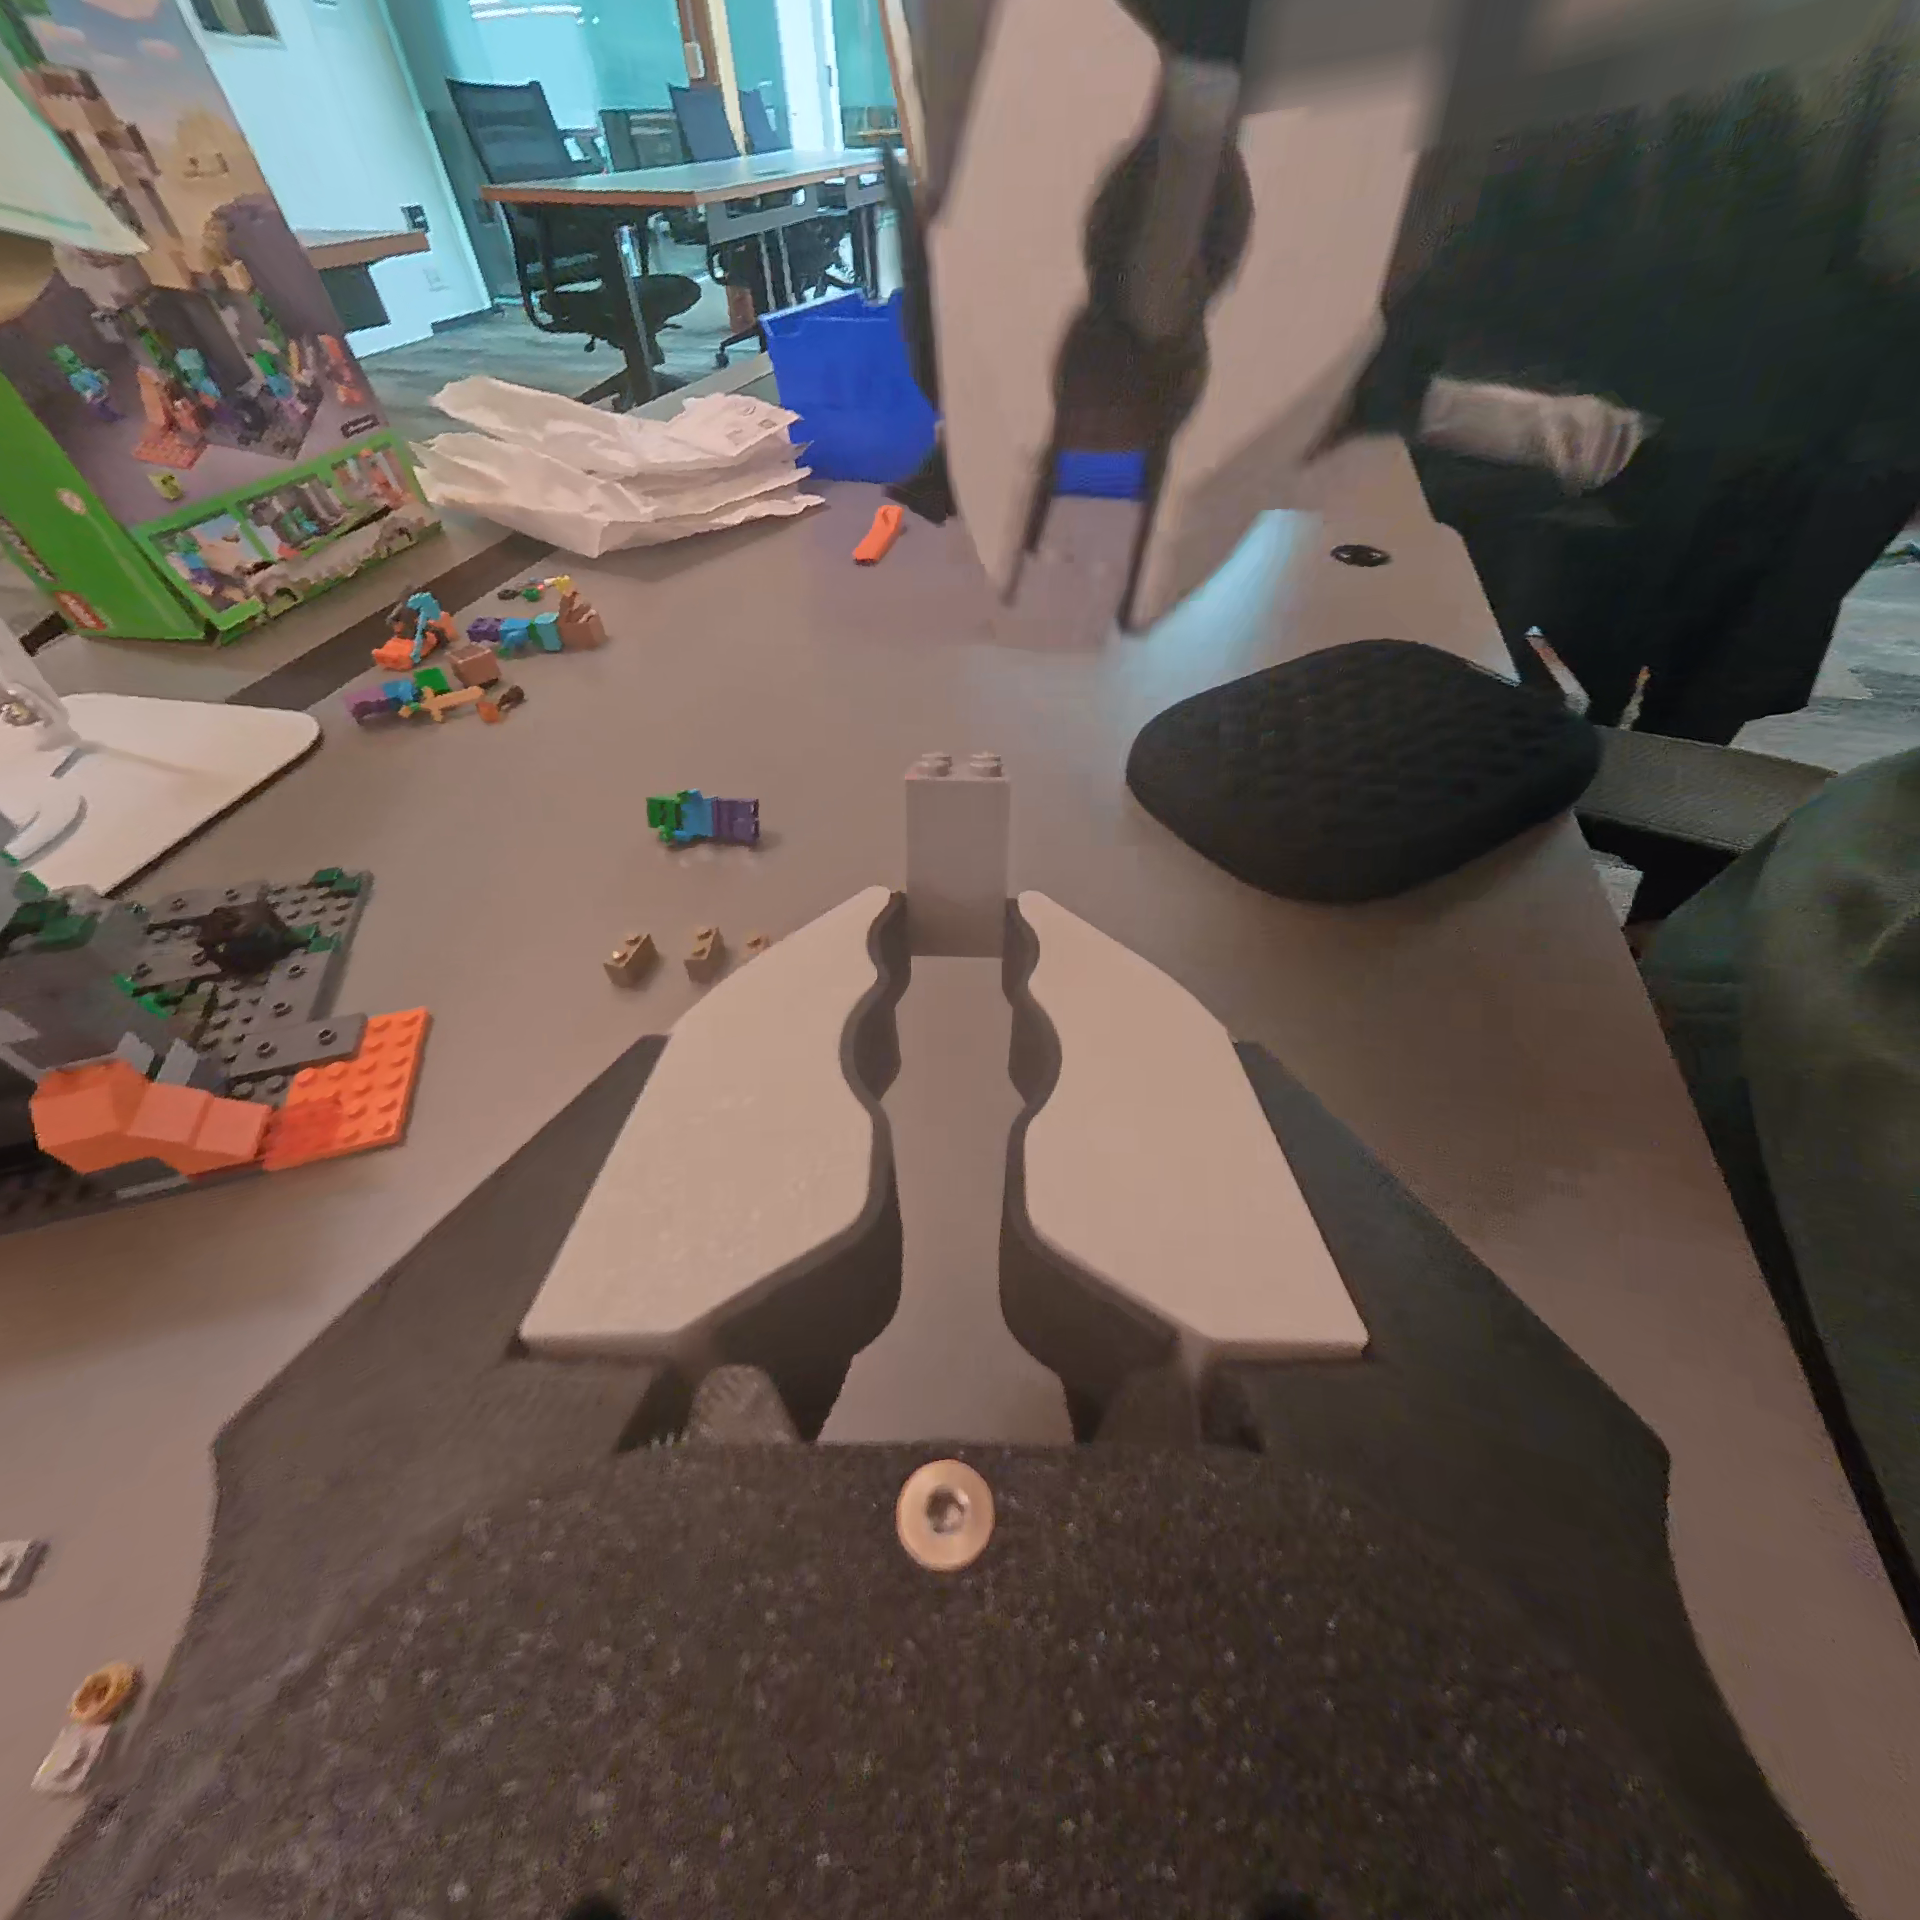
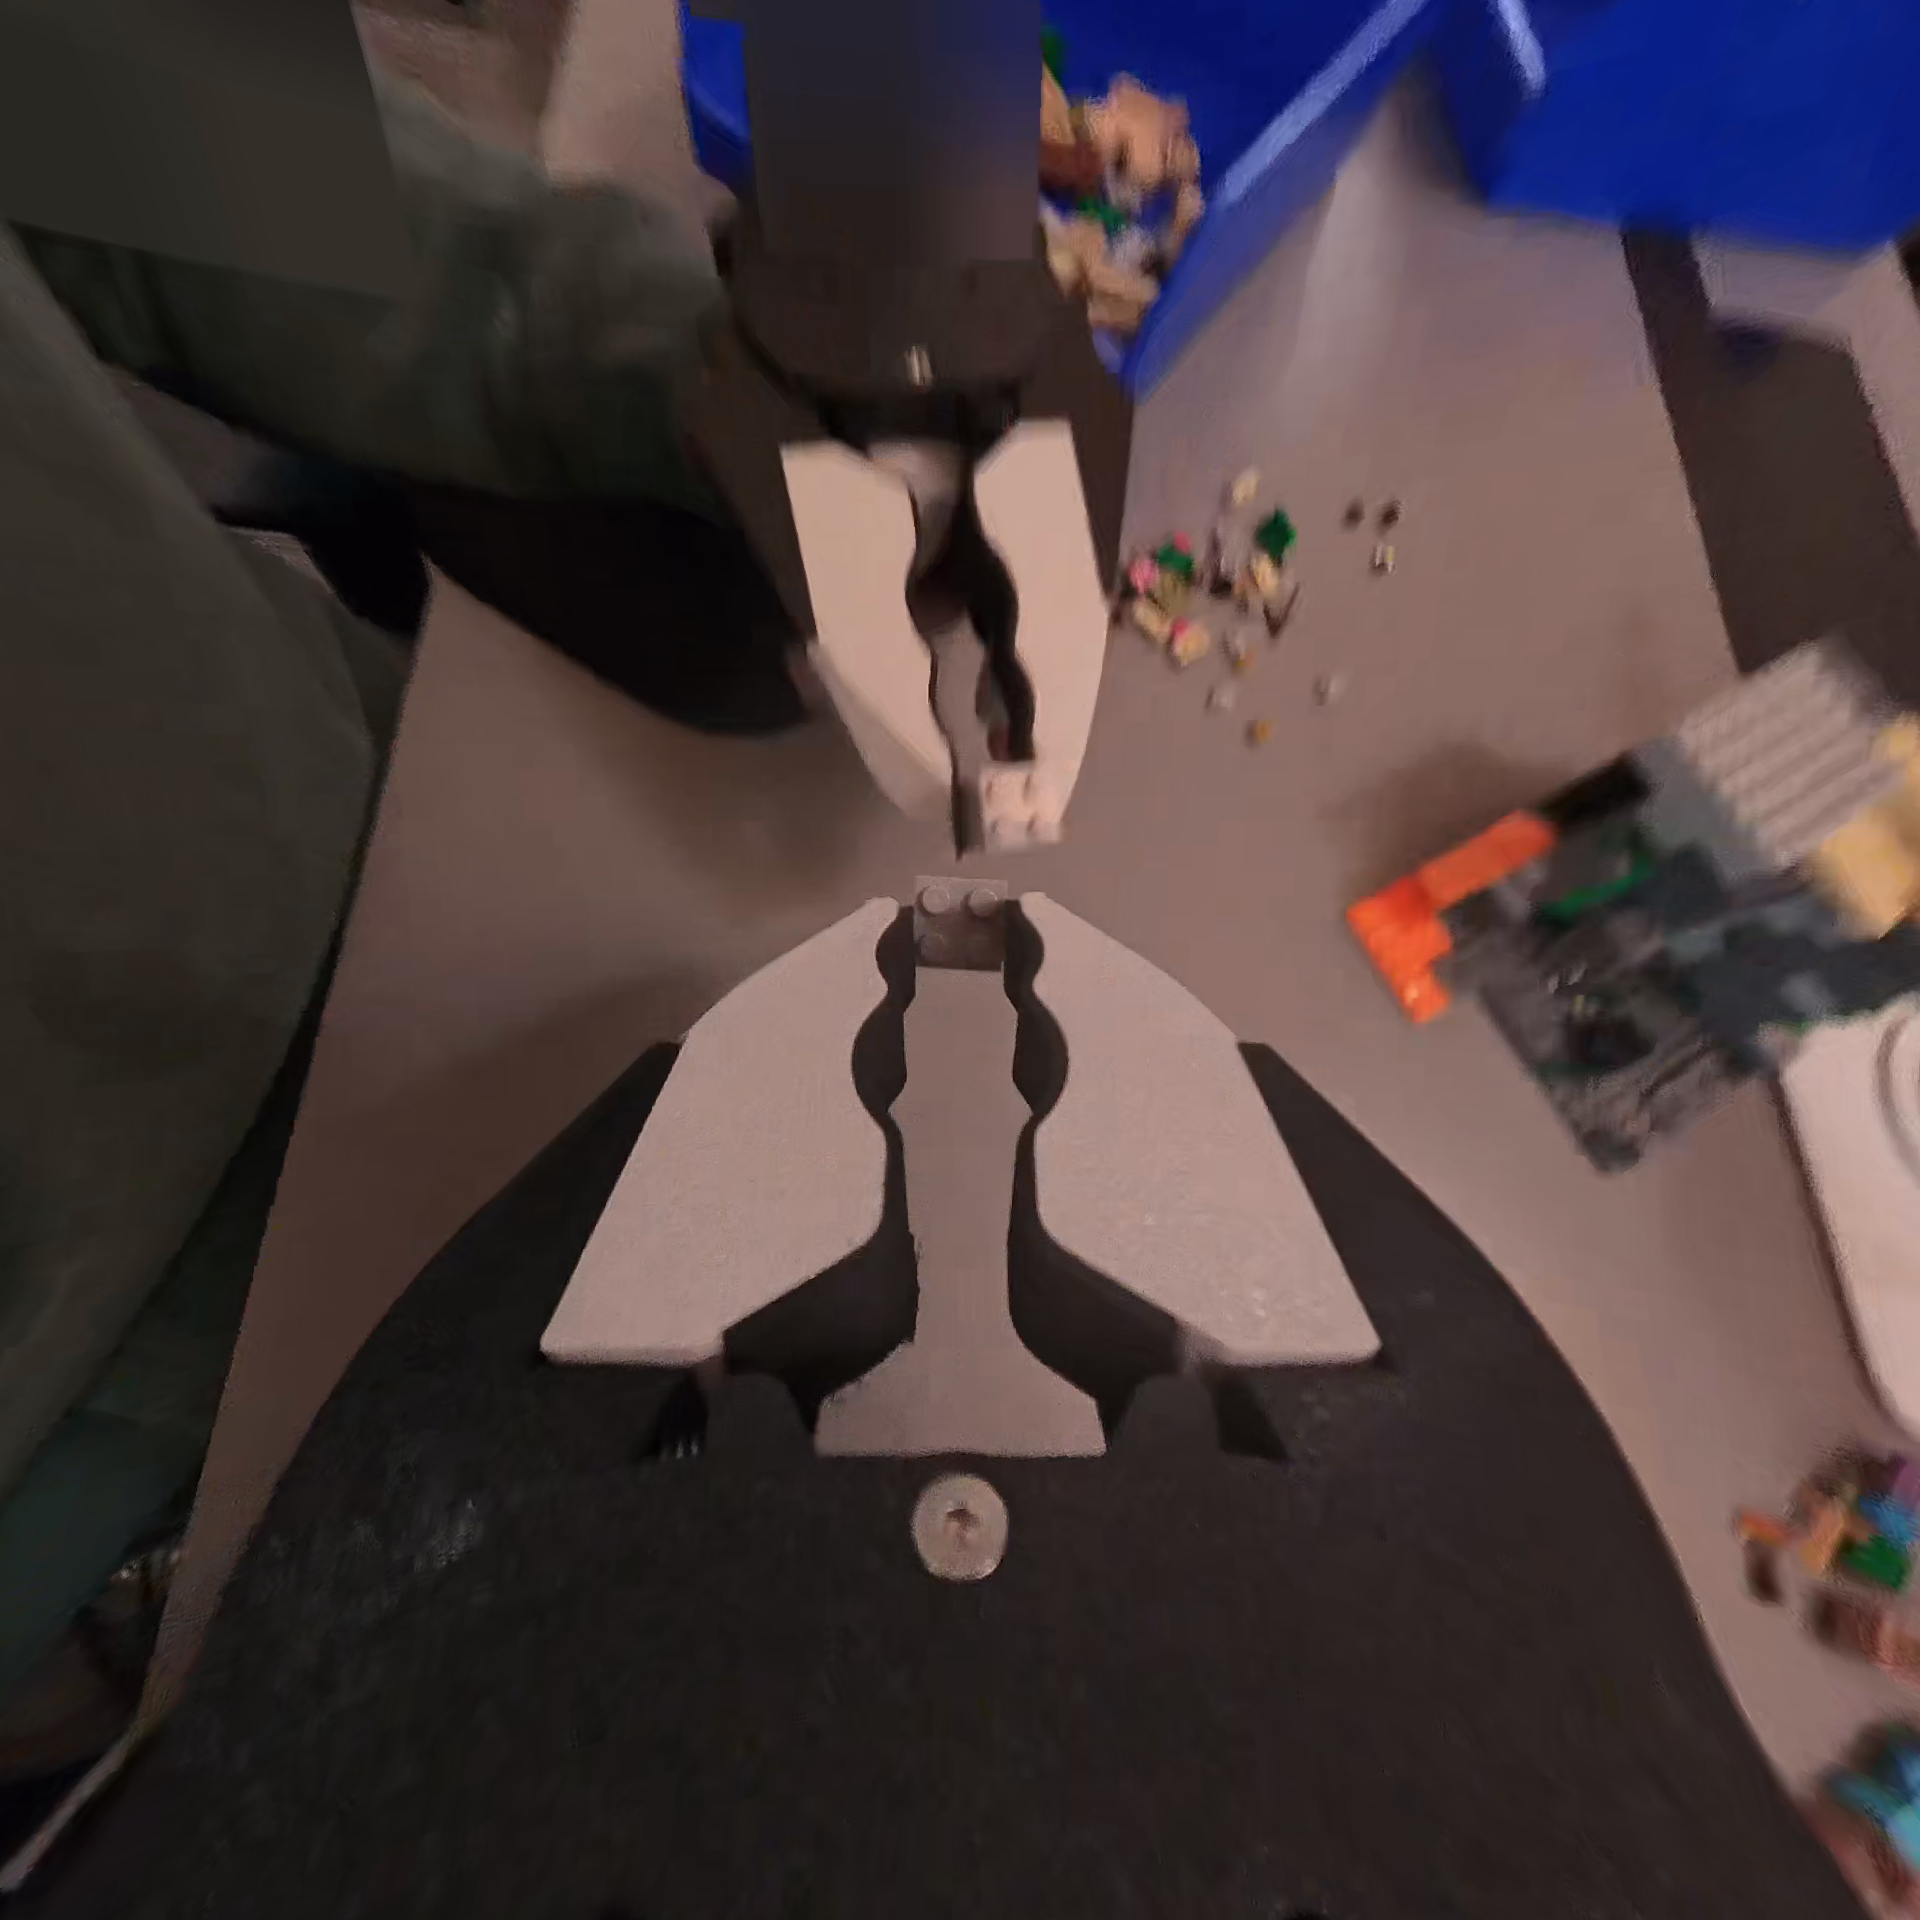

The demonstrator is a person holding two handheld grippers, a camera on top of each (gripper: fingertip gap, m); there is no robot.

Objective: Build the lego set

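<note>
Left wrist view: left gripper (image 1: 958,914) pinches a tall grey brick (image 1: 958,854) upright; the right gripper (image 2: 961,925) clamps a small grey plate (image 2: 961,928), just short of that brick (image 2: 1023,805). Judgement: align studs squarely, press straight. Orange-and-grey model (image 1: 208,1049) lies aside on the table (image 1: 1299,1039).

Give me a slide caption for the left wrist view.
Left gripper grips a tall grey brick above the table; blurred right gripper opposite.
</note>
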